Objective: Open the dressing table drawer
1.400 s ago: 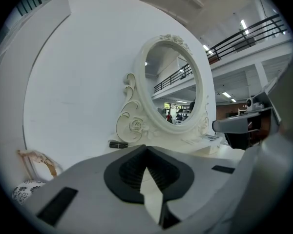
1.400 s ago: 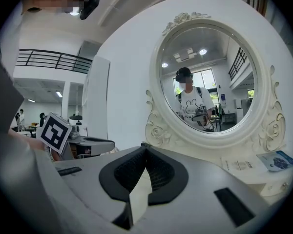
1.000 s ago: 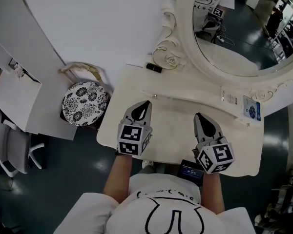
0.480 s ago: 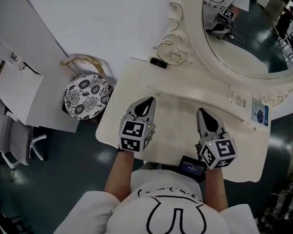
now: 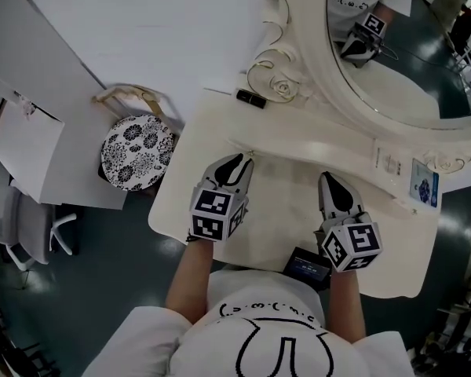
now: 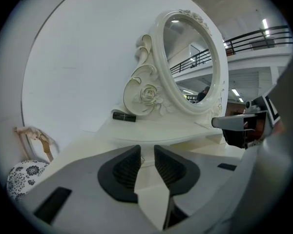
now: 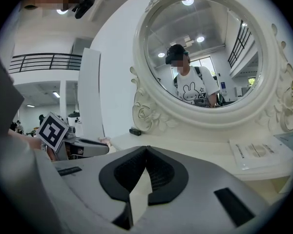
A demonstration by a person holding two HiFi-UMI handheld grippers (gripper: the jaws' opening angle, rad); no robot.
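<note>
The cream dressing table (image 5: 192, 203) carries a raised tier under its mirror, and a small drawer knob (image 5: 251, 153) sits on the tier's front. My left gripper (image 5: 238, 160) hovers low over the tabletop and points at that knob. Its jaws are opening, with a narrow gap and nothing between the pads. In the left gripper view the knob (image 6: 142, 158) shows just beyond the gap of the left gripper (image 6: 146, 148). My right gripper (image 5: 327, 178) hangs over the table's right half, shut and empty. In its own view the right gripper (image 7: 146, 148) faces the mirror.
An oval mirror (image 5: 400, 53) in a carved frame stands behind the tier. A small black tube (image 5: 250, 98) lies at the back left. Leaflets (image 5: 424, 185) rest on the tier's right end. A floral stool (image 5: 136, 152) stands left of the table, and a dark device (image 5: 306, 267) sits at the person's waist.
Both grippers have sunk and crept forward toward the raised tier. The left tips now lie close to the knob, and the left jaws have parted slightly.
</note>
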